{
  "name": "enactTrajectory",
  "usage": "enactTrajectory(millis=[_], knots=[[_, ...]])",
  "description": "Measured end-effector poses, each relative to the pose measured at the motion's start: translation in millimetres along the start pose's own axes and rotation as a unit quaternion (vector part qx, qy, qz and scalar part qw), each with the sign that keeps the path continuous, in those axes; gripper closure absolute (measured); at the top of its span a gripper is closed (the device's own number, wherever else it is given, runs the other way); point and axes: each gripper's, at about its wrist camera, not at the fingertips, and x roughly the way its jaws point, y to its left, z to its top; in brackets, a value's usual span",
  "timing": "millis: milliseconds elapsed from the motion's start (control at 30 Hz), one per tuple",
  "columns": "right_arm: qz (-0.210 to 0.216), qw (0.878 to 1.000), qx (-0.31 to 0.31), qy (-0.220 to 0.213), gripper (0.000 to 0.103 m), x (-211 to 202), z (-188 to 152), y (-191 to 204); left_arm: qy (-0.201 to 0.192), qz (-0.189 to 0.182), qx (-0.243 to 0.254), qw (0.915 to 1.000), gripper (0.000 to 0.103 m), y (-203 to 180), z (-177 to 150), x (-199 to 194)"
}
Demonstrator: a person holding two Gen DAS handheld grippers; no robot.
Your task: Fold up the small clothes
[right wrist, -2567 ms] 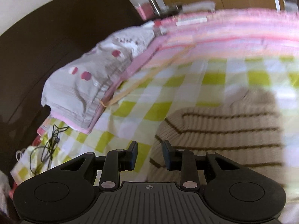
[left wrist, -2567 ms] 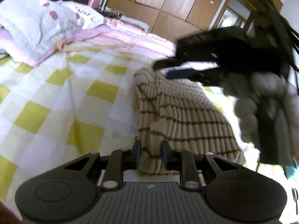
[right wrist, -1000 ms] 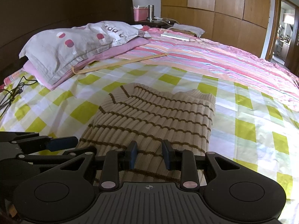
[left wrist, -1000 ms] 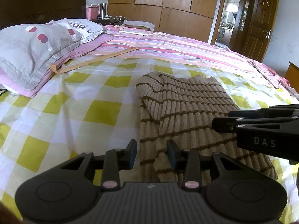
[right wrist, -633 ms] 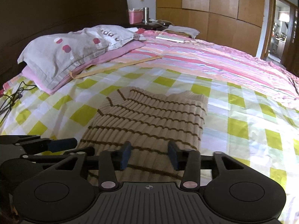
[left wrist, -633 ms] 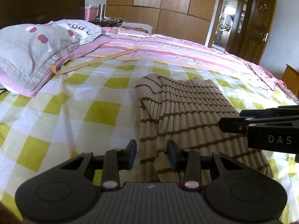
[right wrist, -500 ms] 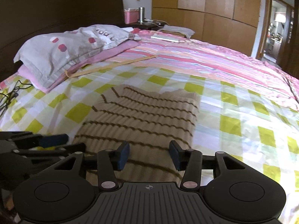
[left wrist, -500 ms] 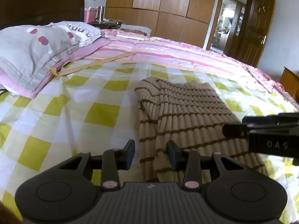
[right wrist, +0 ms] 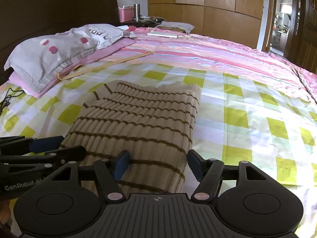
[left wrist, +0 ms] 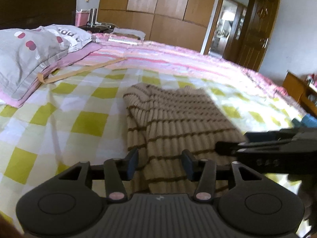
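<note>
Nearest, the right claw (right wrist: 157, 163) stands with its blue-padded fingers spread wide and holding nothing, straddling the near right corner of the beige ribbed knit sweater with thin brown stripes (right wrist: 142, 119); one pad sits over the knit and the other hangs just off its right edge, above the sheet. Alongside it, the left claw (left wrist: 160, 163) is likewise spread and empty, poised over the near hem toward the garment's left side. The sweater (left wrist: 174, 123) lies already doubled lengthwise into a long strip on the yellow-and-white checked bed sheet (right wrist: 247, 119), hem toward the cameras and neckline away. It looks soft, light and limp, with thick stretchy ribs that should give the pads good bite but will sag and slide apart between two hold points. The sensible hold, I judge, is at the two near hem corners, pinching through all the layers at once so the stack lifts together and can be carried toward the collar. Pinching only the top layer would probably peel the fold open. Beyond the sweater lie the grey pillow with red dots (right wrist: 57, 55) at the left and the pink striped quilt (right wrist: 208, 51), both well apart from the garment.
</note>
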Motion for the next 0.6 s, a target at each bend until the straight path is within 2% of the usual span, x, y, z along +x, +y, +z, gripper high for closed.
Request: enactTrajectory(millis=[100, 167, 367, 533, 600], knots=[[0.0, 1.0, 0.001, 0.001, 0.032, 2, -1, -1, 0.013, 0.004, -0.004, 0.9999, 0.038, 7, -4, 8], [0.003, 1.0, 0.004, 0.001, 0.03, 2, -3, -4, 0.018, 0.003, -0.009, 0.9998, 0.035, 12, -4, 11], [0.025, 0.999, 0.02, 0.012, 0.024, 9, -5, -10, 0.026, -0.014, -0.015, 0.9994, 0.035, 15, -4, 14], [0.066, 0.994, 0.081, 0.026, 0.02, 21, -10, -27, 0.036, -0.031, -0.023, 0.9986, 0.035, 20, -3, 19], [0.089, 0.989, 0.112, 0.034, 0.022, 27, -13, -36, 0.041, -0.045, -0.032, 0.9976, 0.04, 22, -4, 22]])
